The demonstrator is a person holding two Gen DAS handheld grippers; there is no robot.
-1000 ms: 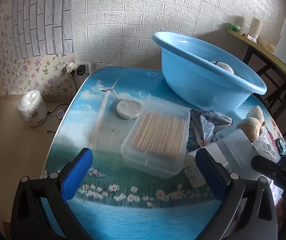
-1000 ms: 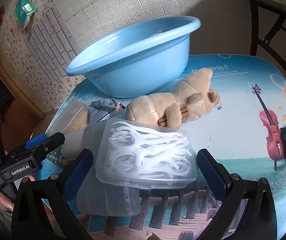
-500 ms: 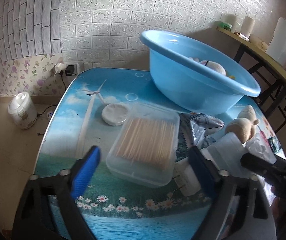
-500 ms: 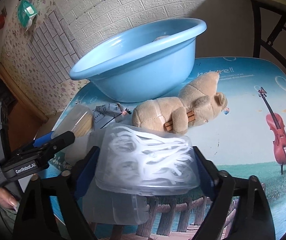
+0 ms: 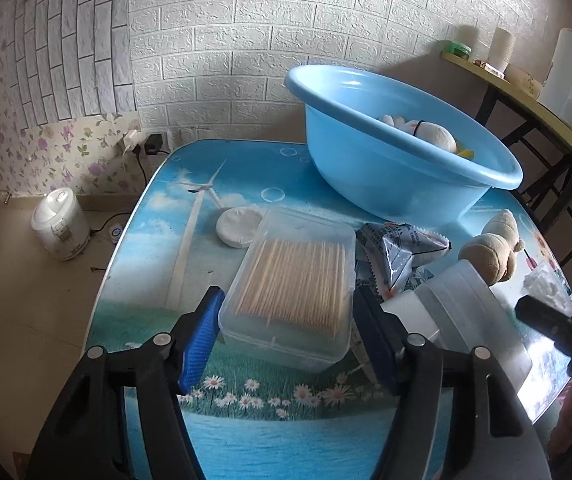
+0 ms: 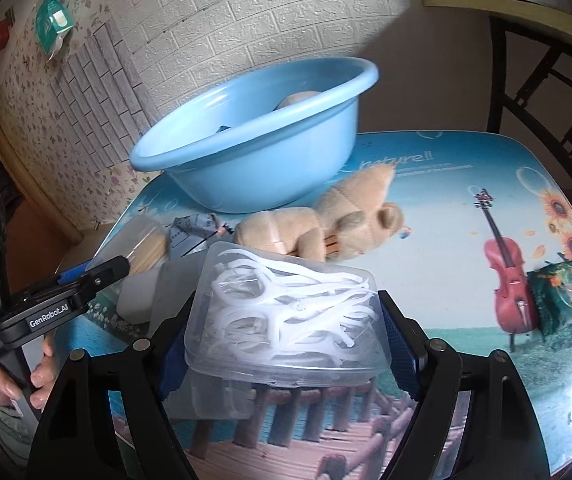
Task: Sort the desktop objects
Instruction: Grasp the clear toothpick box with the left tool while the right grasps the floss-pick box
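Grasping — left gripper (image 5: 288, 338) has just closed on the toothpick box (image 5: 292, 286), right gripper (image 6: 286, 340) pinches the floss-pick box (image 6: 286, 314); next, lift both toward the far basin (image 5: 402, 180).

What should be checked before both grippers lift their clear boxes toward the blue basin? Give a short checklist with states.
1. Left gripper on the toothpick box: jaws have just been closing and flank both long sides; firm contact cannot tell.
2. Right gripper on the floss pick box: pads against both sides, box looks raised off the table: ok.
3. Toothpick box lid shut: ok, as far as visible.
4. Room in the blue basin: a plush toy already lies inside, space remains: ok.
5. Path to the basin: snack packet and plush bear lie between; lift above them: not ok for a low slide.
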